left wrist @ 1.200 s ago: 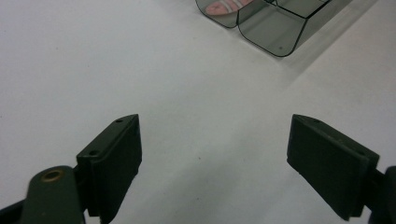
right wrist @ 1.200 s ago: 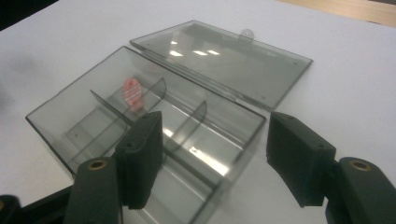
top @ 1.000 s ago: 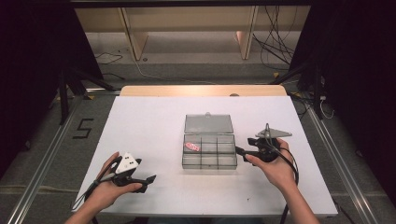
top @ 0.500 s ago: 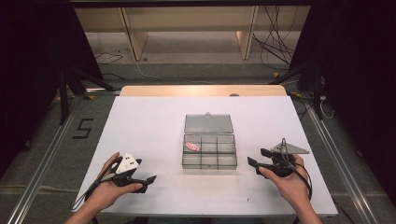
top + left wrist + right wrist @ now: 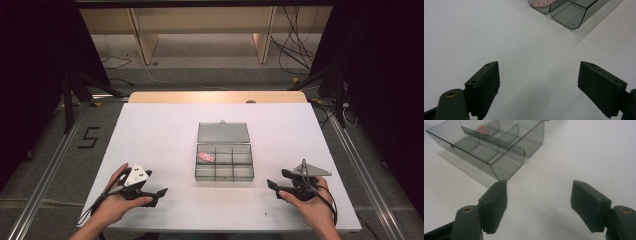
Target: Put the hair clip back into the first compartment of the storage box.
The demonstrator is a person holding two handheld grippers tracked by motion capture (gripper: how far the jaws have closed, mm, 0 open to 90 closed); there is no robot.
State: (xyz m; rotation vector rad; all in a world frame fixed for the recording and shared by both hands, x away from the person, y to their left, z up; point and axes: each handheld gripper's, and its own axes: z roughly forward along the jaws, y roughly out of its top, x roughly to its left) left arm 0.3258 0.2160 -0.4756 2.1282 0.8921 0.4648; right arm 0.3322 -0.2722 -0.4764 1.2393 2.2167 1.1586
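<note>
Left gripper (image 5: pixel 161 193): held low over the white table (image 5: pixel 165 135), well left of the clear compartment box (image 5: pixel 224 165) and nearer the front edge; jaws wide apart, nothing between. Clear compartment box: at table centre, lid (image 5: pixel 223 132) folded back flat behind it, small pink item (image 5: pixel 205 157) in the rear-left compartment. Right gripper (image 5: pixel 276 180): near the box's front-right corner, to its right, above the table; jaws just been opening, now wide, nothing between, box corner just ahead in the right gripper view (image 5: pixel 506 168).
</note>
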